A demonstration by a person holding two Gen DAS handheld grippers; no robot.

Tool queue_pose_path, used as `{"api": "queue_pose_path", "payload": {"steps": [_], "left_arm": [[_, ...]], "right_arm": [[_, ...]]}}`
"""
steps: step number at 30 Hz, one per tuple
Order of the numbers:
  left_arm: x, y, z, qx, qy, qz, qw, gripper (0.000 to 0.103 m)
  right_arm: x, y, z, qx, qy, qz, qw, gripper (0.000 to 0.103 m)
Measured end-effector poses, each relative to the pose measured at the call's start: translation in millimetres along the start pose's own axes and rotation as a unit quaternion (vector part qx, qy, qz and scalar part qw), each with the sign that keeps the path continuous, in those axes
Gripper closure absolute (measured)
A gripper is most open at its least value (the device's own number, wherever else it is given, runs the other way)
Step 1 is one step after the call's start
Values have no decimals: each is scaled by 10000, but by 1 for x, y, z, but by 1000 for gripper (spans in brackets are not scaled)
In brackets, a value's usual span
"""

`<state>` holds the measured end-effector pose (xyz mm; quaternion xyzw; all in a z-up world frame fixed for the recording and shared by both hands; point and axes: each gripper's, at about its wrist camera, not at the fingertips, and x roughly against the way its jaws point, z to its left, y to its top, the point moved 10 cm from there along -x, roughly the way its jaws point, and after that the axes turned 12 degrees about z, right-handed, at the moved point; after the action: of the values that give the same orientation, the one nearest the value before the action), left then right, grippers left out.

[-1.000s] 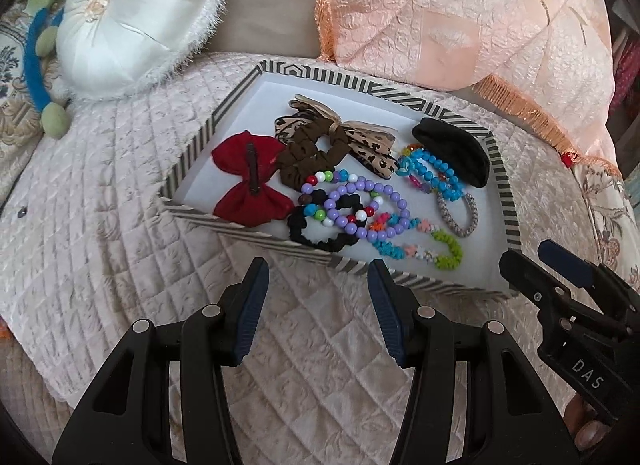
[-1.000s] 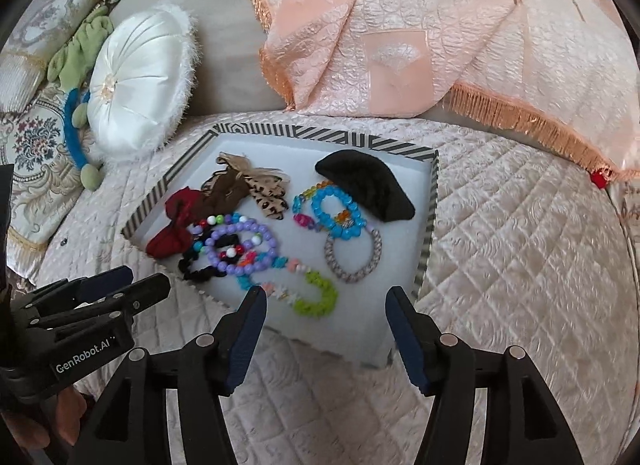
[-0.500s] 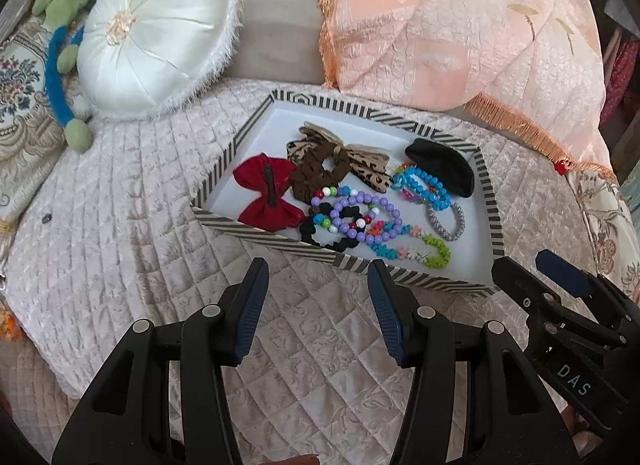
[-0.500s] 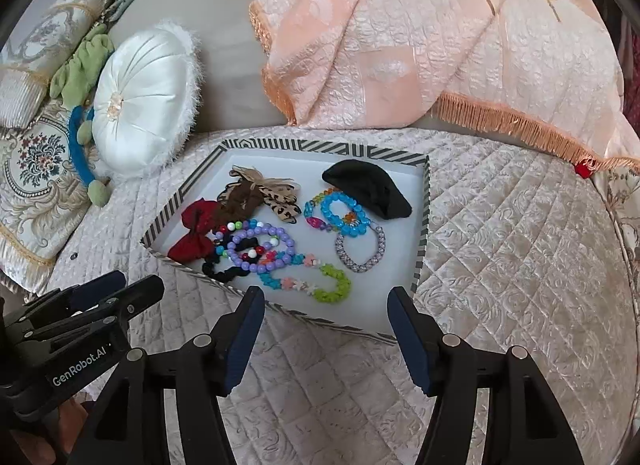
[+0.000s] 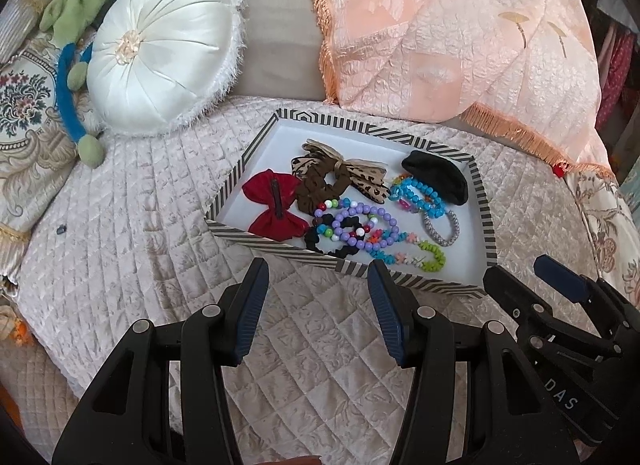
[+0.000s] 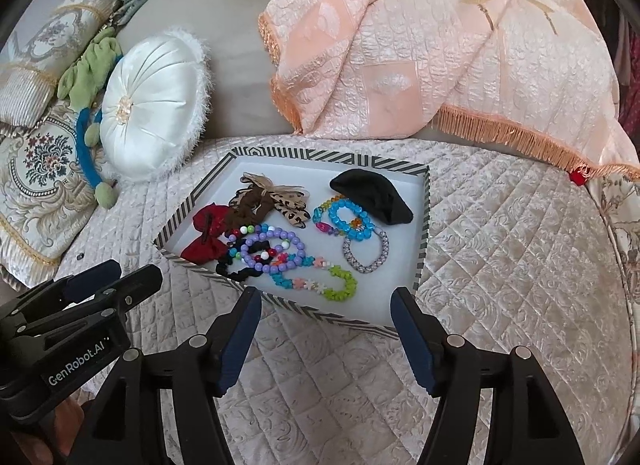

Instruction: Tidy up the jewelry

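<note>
tray (image 5: 489, 225) sits on the quilt (image 5: 132, 249) ahead of both my tools, w/ all the pieces inside it. left to right in there: red bow (image 5: 274, 211) at the left end, brown scrunchie (image 5: 316, 189) w/ leopard bow (image 5: 360, 177) behind it, black scrunchie (image 5: 336, 243) under the purple beads (image 5: 362, 225), flower strand (image 5: 412, 255) trailing to its green end, blue beads (image 5: 416, 195), silver band (image 5: 442, 227), black pouch (image 5: 436, 179) at the far right corner.

my left gripper (image 5: 316, 297) hangs short of the near rim, fingers spread wide, nothing in it. my right gripper (image 6: 326, 319) likewise, released and empty, also just short of the rim.

can't call the stage: everything in one tray fits a job that's gathered up, and it fits a heap waiting to be sorted, since the middle lot overlaps. so no move i'd commit to.

if sorting is meant, my judgement on doing it well: the purple beads, black scrunchie and flower strand are tangled over each other, so lifting one prob drags its neighbours. better to pinch a loose piece at an edge, e.g. red bow or silver band, which lie nearly clear. grip fabric at its centre knot, beads across the strand not along it, else they roll out of the pads. come in over the rim, not through it; tray is light card by the look and prob slides on the quilt.
</note>
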<state>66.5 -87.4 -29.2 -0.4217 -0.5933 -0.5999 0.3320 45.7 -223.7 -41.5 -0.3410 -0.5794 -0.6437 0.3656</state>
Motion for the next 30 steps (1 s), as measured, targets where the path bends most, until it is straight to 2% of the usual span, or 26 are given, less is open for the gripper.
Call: {"api": "queue_pose_path", "payload": {"steps": [30], "left_arm": [[4,6,-4,-79,79,-66,9999,52]], "right_arm": [[0,0,5,52,36,9,10000,37]]}}
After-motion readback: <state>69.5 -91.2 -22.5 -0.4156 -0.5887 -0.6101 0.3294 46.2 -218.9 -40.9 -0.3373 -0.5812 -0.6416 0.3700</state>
